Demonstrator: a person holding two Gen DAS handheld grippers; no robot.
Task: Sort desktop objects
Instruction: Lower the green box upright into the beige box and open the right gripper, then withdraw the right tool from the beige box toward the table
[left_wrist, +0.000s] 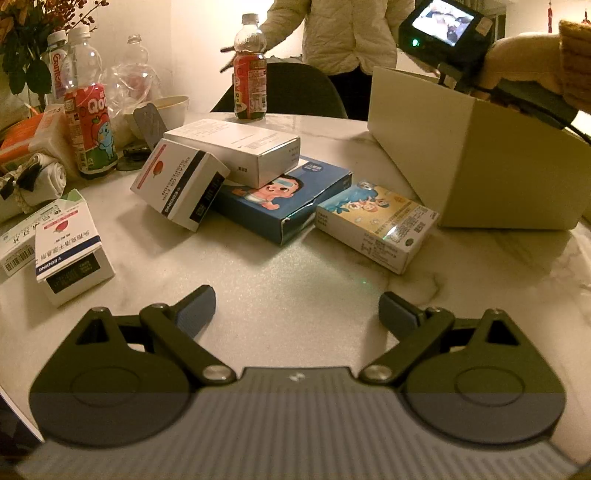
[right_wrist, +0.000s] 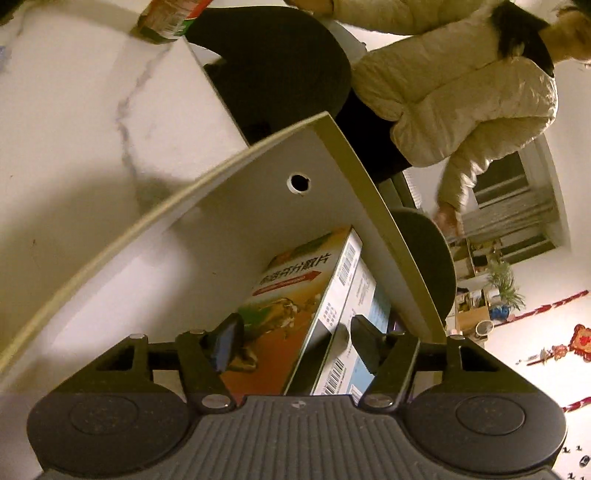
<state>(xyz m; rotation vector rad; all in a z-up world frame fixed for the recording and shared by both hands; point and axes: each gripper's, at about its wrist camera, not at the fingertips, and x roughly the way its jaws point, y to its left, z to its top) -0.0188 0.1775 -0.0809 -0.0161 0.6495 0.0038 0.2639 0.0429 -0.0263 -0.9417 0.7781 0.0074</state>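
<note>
The left tongs (left_wrist: 297, 308) are held level with fingers spread wide and nothing between them. The right tongs (right_wrist: 295, 341) are tilted, fingers partly apart around a carton (right_wrist: 291, 295).

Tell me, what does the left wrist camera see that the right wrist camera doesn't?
Only the left wrist view shows the loose medicine boxes: the blue box, the yellow box, and the open left hand-held gripper over bare table.

Only the right wrist view shows inside the carton: an orange box standing between the right hand-held gripper fingers.

Both show the carton, marble table and red-labelled bottle.
</note>
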